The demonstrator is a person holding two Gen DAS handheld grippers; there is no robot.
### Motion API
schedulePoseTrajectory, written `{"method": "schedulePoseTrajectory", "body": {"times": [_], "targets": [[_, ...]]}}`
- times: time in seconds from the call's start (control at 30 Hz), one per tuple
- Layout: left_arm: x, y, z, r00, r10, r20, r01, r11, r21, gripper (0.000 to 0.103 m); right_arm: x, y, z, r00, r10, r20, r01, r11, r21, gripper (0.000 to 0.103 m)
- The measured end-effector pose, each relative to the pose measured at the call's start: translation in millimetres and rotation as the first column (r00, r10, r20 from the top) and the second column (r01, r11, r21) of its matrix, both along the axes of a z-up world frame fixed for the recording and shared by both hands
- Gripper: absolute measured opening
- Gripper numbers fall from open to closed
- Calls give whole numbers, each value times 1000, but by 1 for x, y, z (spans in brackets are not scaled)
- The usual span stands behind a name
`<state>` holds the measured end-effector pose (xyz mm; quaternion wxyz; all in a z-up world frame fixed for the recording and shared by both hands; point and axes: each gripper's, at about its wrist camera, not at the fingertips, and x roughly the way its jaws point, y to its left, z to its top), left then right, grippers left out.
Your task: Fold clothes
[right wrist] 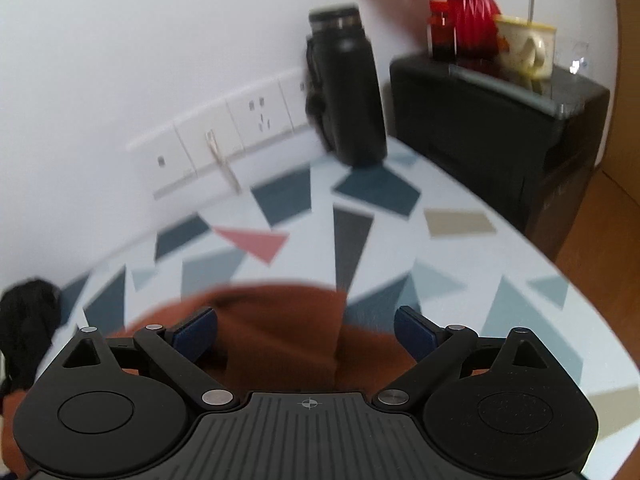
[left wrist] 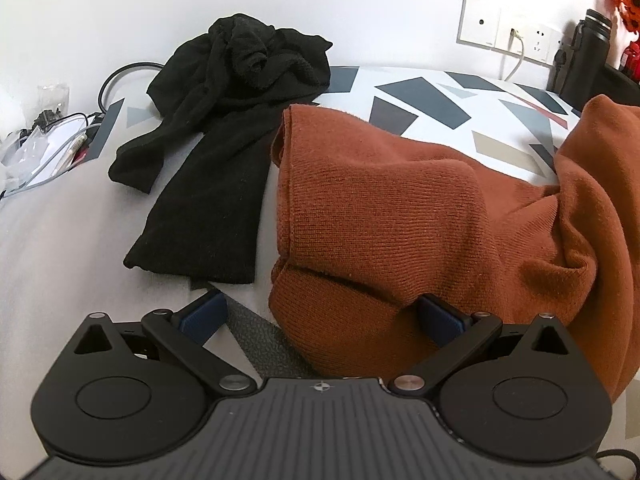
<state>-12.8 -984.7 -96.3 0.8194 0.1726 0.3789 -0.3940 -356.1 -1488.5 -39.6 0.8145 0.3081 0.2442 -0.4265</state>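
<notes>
Currently both grippers sit spread wide, nothing pinched. Left gripper [left wrist: 322,314]: fingers far apart, the left pad [left wrist: 204,314] over bare grey tabletop, the right pad [left wrist: 440,318] pressed against a fold of the rust-orange knit sweater [left wrist: 380,220], which bulges into the gap but is not clamped. That sweater lies bunched on the table [left wrist: 48,240], one part draped up along the right edge of the left wrist view. Just beside it to the left, a black garment [left wrist: 224,120] lies crumpled, one long piece stretched toward the camera; the two look touching or nearly so near the sweater's upper left corner, cannot tell which. Cables and clear plastic clutter [left wrist: 44,140] sit at the far left edge. Right gripper [right wrist: 306,334]: fingers likewise apart, hovering over the orange sweater [right wrist: 280,332], frame motion-blurred, contact not clear. Beyond it the geometric-patterned tablecloth [right wrist: 460,272], a black bottle [right wrist: 346,88] standing by the wall sockets [right wrist: 232,136], and a dark cabinet [right wrist: 500,128] carrying a red vase [right wrist: 474,20] and a cream mug [right wrist: 524,46].
</notes>
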Motion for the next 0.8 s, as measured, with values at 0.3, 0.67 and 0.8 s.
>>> {"method": "schedulePoseTrajectory", "body": {"times": [0.3,0.67,0.8], "targets": [[-2,-5,3,998,55,-25,-54,998,33,103,-8,-16,59,987,56,154,-33,989,-146,95],[0,-10,5,994,89,-68,-84,994,74,103,5,-22,18,991,131,-6,-131,981,-143,95],[-2,-9,5,994,93,-55,-89,994,64,103,5,-21,0,989,147,-11,-147,984,-101,95]]}}
